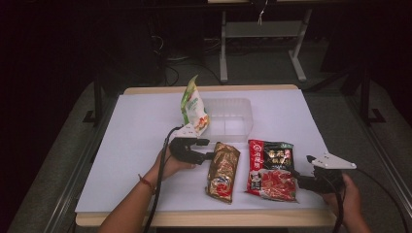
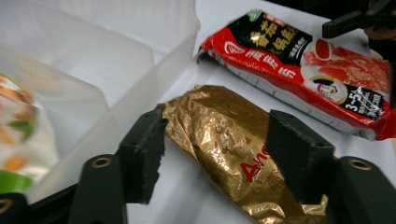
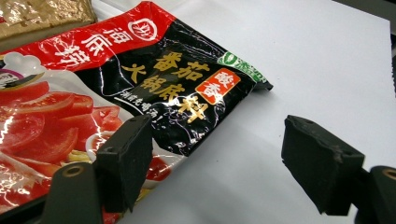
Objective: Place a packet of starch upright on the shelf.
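Observation:
A gold foil packet point(image 1: 223, 171) point(image 2: 219, 135) lies lengthwise at the table's front middle. My left gripper point(image 1: 209, 149) point(image 2: 222, 156) is open at the packet's far end, one jaw on each side of it. To its right lies a red and black sauce packet point(image 1: 271, 170) point(image 3: 116, 84) point(image 2: 303, 70). My right gripper point(image 1: 301, 174) point(image 3: 229, 163) stands open at that packet's right edge, its left jaw over the packet and its right jaw over bare table. The right gripper point(image 2: 355, 18) also appears far off in the left gripper view.
A clear plastic container point(image 1: 228, 119) point(image 2: 116, 56) stands behind the packets at the table's middle. A green and white snack bag point(image 1: 193, 107) point(image 2: 14, 126) leans upright against its left side. The white table top point(image 1: 136, 145) has free room at left and far right.

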